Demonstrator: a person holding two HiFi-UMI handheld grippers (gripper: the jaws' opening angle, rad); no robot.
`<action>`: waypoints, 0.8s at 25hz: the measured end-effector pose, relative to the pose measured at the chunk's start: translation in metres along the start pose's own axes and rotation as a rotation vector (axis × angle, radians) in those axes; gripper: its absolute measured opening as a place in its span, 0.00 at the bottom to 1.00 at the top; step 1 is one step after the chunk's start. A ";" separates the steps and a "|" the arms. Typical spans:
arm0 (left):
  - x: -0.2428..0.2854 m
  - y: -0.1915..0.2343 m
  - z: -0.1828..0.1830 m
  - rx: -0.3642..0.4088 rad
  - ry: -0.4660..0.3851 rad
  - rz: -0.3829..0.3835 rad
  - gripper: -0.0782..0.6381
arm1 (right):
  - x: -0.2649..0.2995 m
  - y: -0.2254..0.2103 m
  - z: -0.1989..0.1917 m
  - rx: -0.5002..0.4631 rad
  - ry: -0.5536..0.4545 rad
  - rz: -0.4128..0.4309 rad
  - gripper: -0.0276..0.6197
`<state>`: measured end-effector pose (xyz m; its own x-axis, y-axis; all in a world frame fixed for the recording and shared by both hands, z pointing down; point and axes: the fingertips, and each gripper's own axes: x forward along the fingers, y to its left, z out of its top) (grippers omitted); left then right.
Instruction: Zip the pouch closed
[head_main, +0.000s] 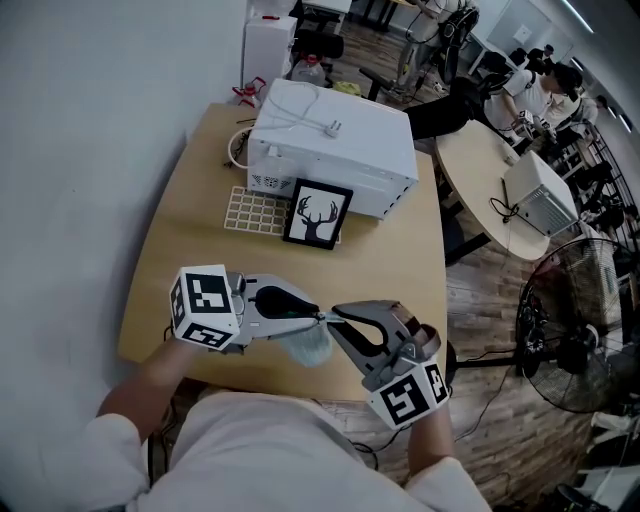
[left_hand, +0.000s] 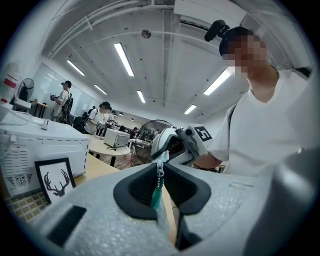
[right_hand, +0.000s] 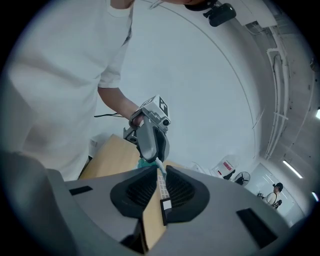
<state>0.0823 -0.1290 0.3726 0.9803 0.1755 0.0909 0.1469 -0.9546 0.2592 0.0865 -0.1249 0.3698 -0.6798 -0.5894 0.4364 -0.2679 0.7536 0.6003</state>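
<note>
table (head_main: 170, 260) pale wood, matt, smooth. pouch (head_main: 310, 346) soft, translucent, pale. zipper pull (left_hand: 160, 169) shiny metal. left gripper (head_main: 316, 317) grey plastic, grainy matt. floor (head_main: 485, 292) wood planks.

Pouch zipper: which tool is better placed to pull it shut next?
Left. The left tool is shut on the zipper pull; the right tool only pinches the pouch edge, likely anchoring it.
</note>
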 end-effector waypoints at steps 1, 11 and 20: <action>-0.001 0.000 0.001 -0.006 -0.007 0.000 0.18 | 0.000 0.000 0.001 -0.003 0.000 -0.001 0.10; -0.005 -0.001 0.011 -0.031 -0.056 -0.029 0.18 | -0.005 -0.006 0.005 -0.005 -0.032 -0.039 0.06; -0.008 -0.003 0.007 -0.111 -0.057 -0.079 0.18 | -0.007 -0.002 0.008 -0.028 -0.040 -0.060 0.06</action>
<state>0.0746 -0.1295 0.3643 0.9727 0.2319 0.0117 0.2114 -0.9053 0.3684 0.0862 -0.1201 0.3604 -0.6898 -0.6207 0.3727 -0.2898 0.7085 0.6435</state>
